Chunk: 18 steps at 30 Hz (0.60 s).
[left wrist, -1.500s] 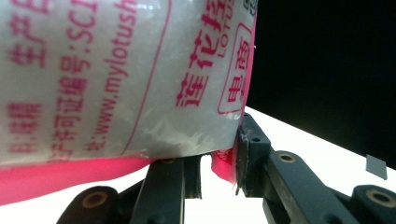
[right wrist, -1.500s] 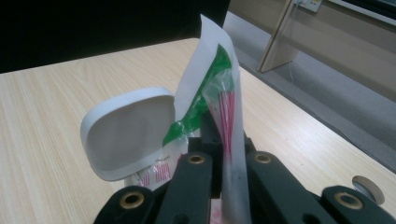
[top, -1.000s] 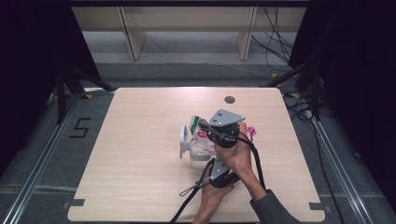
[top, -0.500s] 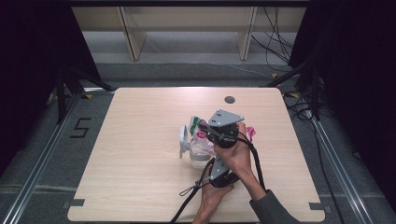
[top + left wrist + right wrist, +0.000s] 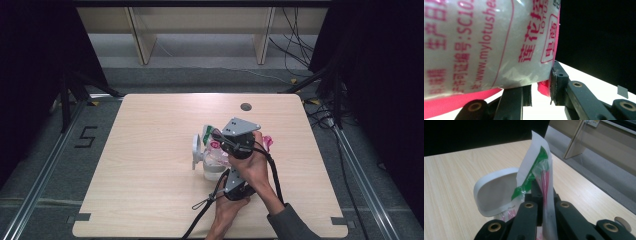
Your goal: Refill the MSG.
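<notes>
Near the middle of the tabletop (image 5: pixel 150 150), toward its near edge, a plastic bag (image 5: pixel 486 45) with red print sits between both tools. The left hand-held gripper (image 5: pixel 540 91) clamps the bag's lower part. The right hand-held gripper (image 5: pixel 541 202) pinches its upright top strip tight, beside a white lid (image 5: pixel 495 192).
</notes>
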{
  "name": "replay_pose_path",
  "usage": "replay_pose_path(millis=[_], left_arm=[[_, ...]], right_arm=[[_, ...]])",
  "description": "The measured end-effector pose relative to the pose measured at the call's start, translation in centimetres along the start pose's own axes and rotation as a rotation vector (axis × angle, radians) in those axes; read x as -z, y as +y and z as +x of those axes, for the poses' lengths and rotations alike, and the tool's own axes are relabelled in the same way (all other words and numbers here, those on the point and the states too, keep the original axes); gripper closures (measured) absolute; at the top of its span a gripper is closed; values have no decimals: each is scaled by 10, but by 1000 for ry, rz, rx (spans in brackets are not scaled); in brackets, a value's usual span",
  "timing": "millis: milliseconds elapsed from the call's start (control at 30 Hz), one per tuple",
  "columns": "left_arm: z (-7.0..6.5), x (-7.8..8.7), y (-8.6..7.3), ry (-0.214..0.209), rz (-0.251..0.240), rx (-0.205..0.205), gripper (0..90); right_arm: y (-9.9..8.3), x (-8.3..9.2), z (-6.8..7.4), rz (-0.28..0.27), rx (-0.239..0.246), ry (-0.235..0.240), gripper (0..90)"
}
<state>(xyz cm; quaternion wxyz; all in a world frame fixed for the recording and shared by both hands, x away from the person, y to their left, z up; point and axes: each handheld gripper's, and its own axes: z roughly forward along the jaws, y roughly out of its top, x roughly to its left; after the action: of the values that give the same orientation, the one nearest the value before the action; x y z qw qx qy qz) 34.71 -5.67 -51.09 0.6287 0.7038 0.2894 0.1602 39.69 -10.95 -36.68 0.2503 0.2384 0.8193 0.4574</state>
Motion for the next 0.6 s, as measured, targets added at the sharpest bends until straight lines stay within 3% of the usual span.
replay_pose_path(millis=[33,67,133,167,200,233,333,367,400,467,600], left_arm=[[-2,-2,0,8,-35,41,740],[-2,-2,0,8,-36,41,741],[0,1,1,10,4,-4,741],[-1,0,1,9,-8,5,741],[-3,-1,1,6,-31,30,741],[-3,-1,0,7,-32,32,740],[-1,0,0,10,-28,25,742],[0,1,1,8,-4,-6,743],[-3,-1,1,9,-51,46,743],[-2,0,1,6,-25,21,742],[-2,-1,1,7,-28,23,743]], right_arm=[[-1,-1,1,3,-8,-1,900],[0,-2,0,11,-2,11,900],[0,1,1,1,-12,1,900],[1,0,0,-8,7,0,900],[1,1,1,-2,-8,-1,900],[1,0,1,-2,19,0,900],[1,-1,2,-2,7,7,900],[2,1,3,4,-3,21,900],[2,1,3,-10,0,3,900],[2,-1,3,-5,37,-5,900],[2,-1,3,-4,21,1,900]])
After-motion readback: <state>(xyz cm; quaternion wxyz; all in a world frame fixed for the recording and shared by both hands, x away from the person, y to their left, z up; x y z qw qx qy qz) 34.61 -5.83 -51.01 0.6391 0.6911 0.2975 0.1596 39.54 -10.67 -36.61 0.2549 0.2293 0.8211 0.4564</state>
